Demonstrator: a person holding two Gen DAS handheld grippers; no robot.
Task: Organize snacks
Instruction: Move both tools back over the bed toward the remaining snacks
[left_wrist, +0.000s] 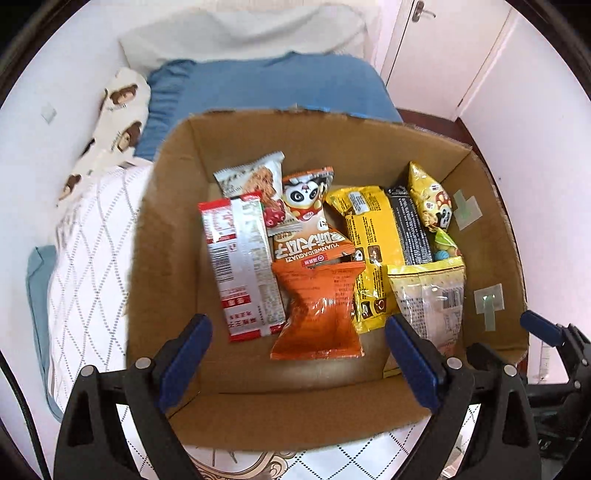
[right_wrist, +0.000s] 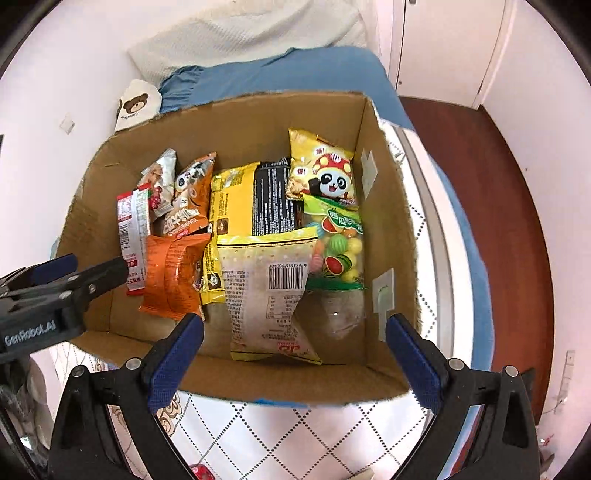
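Hovering wide open, holding nothing, both the left gripper (left_wrist: 297, 358) and right gripper (right_wrist: 295, 354) are risking bumping the box (left_wrist: 295, 410) just below, which could tip the snacks (left_wrist: 317, 306) ahead.

A bed (right_wrist: 295, 417) covered by a white quilt with a dotted diamond pattern is backed by white walls (left_wrist: 524, 155). A blue pillow (left_wrist: 266, 88) is laid at its head, dark red wood flooring (right_wrist: 476, 155) beside it.
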